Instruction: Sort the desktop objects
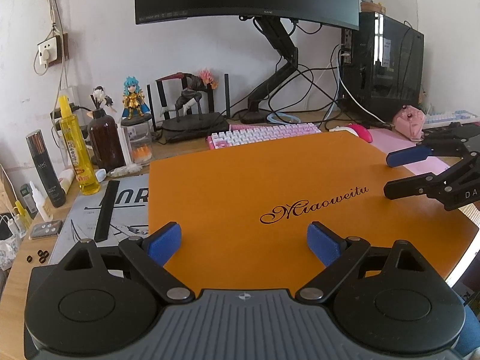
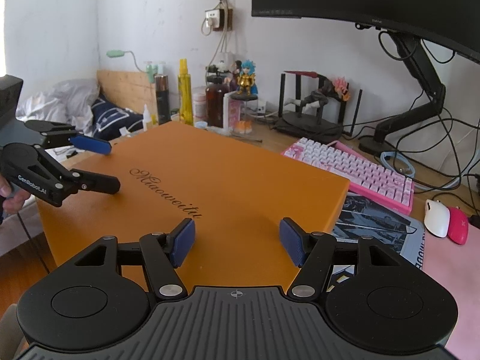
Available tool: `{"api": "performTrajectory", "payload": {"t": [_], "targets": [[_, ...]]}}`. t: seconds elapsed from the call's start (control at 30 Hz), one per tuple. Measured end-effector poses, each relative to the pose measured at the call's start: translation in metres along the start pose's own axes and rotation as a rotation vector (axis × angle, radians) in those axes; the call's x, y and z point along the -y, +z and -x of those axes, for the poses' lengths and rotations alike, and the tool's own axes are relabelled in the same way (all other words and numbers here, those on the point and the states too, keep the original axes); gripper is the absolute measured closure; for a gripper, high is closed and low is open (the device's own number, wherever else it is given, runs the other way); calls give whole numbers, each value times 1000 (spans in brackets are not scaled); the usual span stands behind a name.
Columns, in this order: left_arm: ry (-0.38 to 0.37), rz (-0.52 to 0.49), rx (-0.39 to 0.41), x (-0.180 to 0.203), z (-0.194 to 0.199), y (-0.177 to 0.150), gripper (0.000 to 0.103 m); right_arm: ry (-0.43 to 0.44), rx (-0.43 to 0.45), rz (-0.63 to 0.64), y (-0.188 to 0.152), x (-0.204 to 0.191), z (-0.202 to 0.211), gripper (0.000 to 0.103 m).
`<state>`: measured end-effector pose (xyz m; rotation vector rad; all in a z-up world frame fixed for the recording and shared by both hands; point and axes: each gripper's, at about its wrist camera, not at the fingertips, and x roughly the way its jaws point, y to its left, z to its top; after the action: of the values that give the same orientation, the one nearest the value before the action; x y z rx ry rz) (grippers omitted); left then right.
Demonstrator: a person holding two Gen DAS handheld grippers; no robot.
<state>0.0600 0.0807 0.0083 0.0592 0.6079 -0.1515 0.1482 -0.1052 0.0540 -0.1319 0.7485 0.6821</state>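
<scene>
Both claws, left (image 1: 243, 240) and right (image 2: 237, 241), hung wide and empty over the orange box (image 1: 270, 186), bottles (image 1: 78, 153) and keyboard (image 1: 264, 135) crowding the tabletop (image 1: 30, 258), so progress was anyone's guess.

A large flat orange box (image 1: 270, 186), its closed lid lettered "Miaoweitu" in dark script, lies level directly beneath and ahead of the left hand-held gripper (image 1: 243, 241), its far edge just short of a pink-and-white keyboard (image 1: 264, 135).

The orange box (image 1: 270, 186) looks matt and smooth — card-like. At its 9 o'clock, the yellow bottle (image 1: 76, 150) is glossy clear plastic; the bench (image 2: 270, 142) is pale wood.
</scene>
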Motion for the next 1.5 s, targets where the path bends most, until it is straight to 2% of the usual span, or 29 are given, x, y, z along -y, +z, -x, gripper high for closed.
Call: {"api": "performTrajectory", "payload": {"t": [0.13,0.17,0.23,0.47,0.6,0.63,0.73,0.9,1.03,1.2,1.37,1.5], "targets": [[15,10,20,1,0,-2,6,1,8,3,1,0,-1,34],[18,13,25,1,0,-2,4,11,16,9,0,0,-2,25],[19,23,36,1,0,-3,0,32,33,20,-2,-2,-4,16],[74,48,61,4,17,-4,0,20,115,-73,-7,2,18,15],[111,75,154,15,43,1,0,12,231,-133,-9,6,52,9],[121,86,179,19,49,2,0,10,265,-146,-9,6,62,2],[149,120,253,29,69,6,0,1,358,-171,-21,8,94,0],[174,193,367,47,86,-4,0,-72,474,-184,-49,3,133,0],[190,160,418,72,88,-22,0,-169,529,-187,-77,2,153,0],[208,117,480,103,92,-44,0,-246,515,-261,-110,9,158,0],[201,140,519,105,92,-57,0,-337,532,-285,-144,6,164,0],[202,166,540,104,90,-66,0,-357,531,-303,-166,5,168,0]]}}
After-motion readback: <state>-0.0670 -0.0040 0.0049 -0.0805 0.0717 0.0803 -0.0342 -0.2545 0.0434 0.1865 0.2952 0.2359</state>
